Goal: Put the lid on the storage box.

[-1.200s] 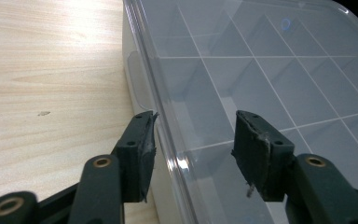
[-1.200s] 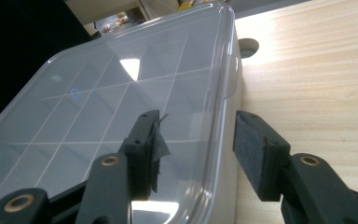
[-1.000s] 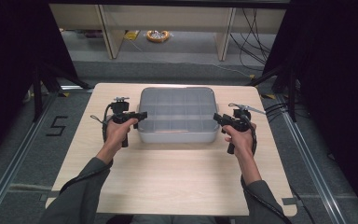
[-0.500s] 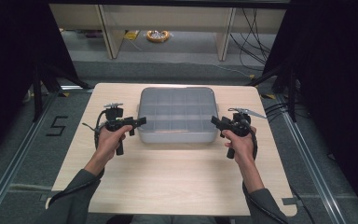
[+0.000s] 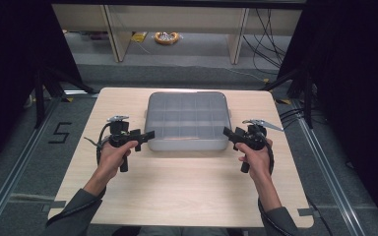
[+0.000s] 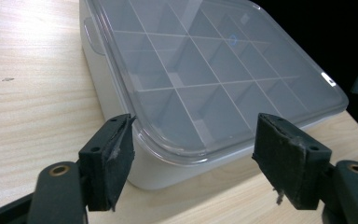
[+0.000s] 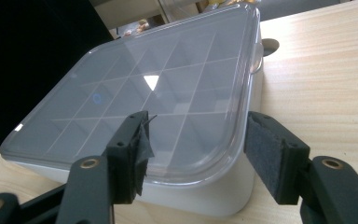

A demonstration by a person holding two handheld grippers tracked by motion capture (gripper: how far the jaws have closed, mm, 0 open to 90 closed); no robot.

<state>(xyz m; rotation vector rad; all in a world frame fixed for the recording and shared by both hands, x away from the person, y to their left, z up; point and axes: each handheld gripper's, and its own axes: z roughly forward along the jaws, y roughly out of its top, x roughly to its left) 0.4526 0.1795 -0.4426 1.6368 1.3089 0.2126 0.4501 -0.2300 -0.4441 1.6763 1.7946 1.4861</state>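
1. The compartment box sits in the middle of the wooden table, grey-white body under a clear snap-on lid with a grid of dividers showing through and, as far as can be told, nothing in the cells.
2. In the left gripper view, the box's near corner lies straight ahead between the two jaws, just beyond the pads; the left gripper has just been opening and stands wide, gripping nothing.
3. In the right gripper view it's the mirror picture: the other near corner sits between and just past the jaws. The right gripper has just been opening too, pads clear of the lid rim, nothing held.
4. From above, the left gripper and right gripper flank the box's near corners, each just beside its wall and apart from it.
5. My read: the box has just been let go or set straight. To do it well, both hands should back off evenly and level, so no pad catches the overhanging lid rim and drags the box askew.
6. If the lid is next, the small side tab ahead of the left-hand jaw looks like the place to bite.
7. Writing: no brand or label readable on the box. On the floor to the left of the table there's a taped numeral "5".
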